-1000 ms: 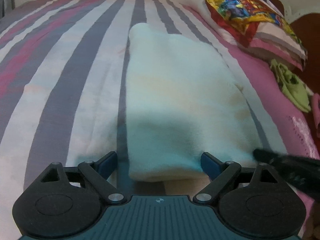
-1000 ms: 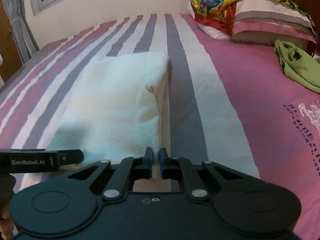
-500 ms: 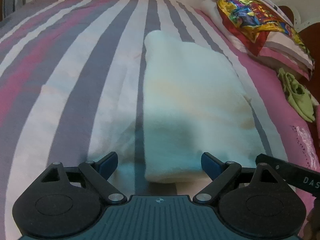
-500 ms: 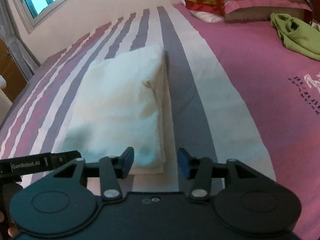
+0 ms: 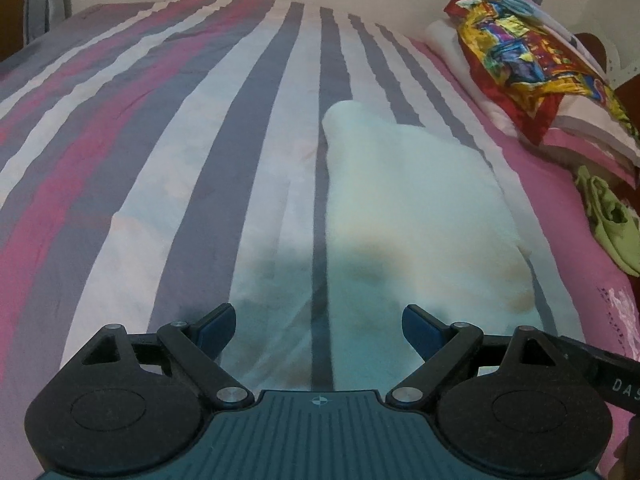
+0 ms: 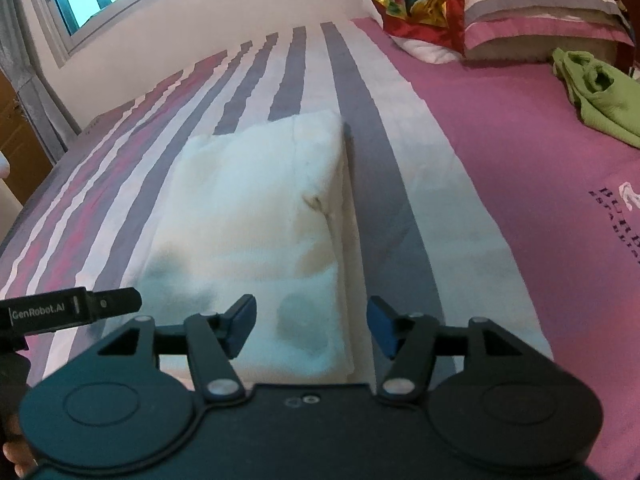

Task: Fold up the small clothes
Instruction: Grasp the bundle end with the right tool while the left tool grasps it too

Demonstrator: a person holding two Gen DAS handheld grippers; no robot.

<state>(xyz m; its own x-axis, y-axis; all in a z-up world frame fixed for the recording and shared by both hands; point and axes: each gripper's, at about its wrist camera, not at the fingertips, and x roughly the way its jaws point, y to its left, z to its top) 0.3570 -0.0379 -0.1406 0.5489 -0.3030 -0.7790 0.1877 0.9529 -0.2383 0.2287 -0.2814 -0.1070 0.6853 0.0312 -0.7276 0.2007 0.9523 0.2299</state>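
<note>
Folded cloth [image 5: 416,208] was cream-white, plain, with a faint yellowish-tan stain near one edge; in the right wrist view the same cloth [image 6: 256,208] showed a small dark mark by its seam. Bedsheet [image 5: 200,160] was striped lengthwise in white, grey-purple and magenta-pink, giving way to solid pink on one side, where dark printed lettering [image 6: 624,216] appeared. Crumpled garment [image 6: 600,92] was lime green, unpatterned. Patterned fabric [image 5: 516,60] on the pillows was multicoloured: yellow, red, blue and purple blotches with a red border. Pillow [image 6: 540,8] carried white, grey and pink bands. Left gripper [image 5: 318,326] was black with blue finger pads; right gripper [image 6: 311,326] was likewise black with blue pads. Wall [image 6: 240,8] was cream.
</note>
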